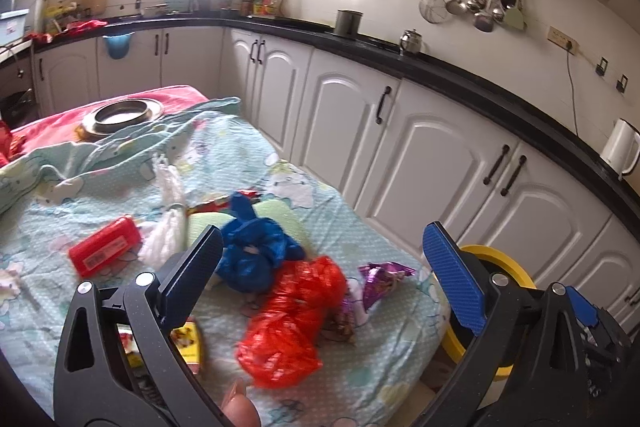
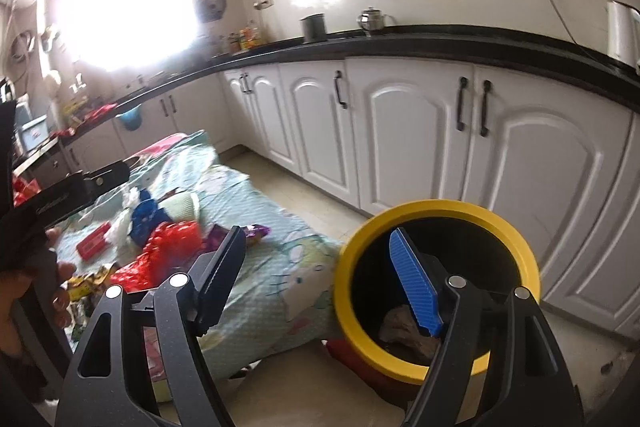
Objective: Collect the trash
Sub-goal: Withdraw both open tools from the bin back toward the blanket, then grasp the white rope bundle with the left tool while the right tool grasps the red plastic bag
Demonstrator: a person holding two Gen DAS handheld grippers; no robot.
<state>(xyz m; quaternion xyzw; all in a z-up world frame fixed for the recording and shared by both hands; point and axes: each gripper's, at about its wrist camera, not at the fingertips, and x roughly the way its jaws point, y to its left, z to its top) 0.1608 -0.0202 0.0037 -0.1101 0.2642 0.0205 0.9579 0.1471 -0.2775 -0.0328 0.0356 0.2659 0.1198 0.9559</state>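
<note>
Right tool point(image 2: 320, 275) gaping, crumpled scrap point(image 2: 404, 327) inside bin point(image 2: 352, 251).

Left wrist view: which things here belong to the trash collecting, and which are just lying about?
For the job:
- red plastic bag
- blue plastic bag
- purple wrapper
- yellow-rimmed bin
- left tongs and right tongs, both open and empty

Just lying about:
- metal bowl
- white kettle
- hanging utensils

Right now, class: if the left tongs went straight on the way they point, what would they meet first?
Probably the red bag: it lies on the cloth between the open, empty left tongs, nearest along their line. The blue bag lies just beyond. Depth is hard to judge through the fisheye.
</note>
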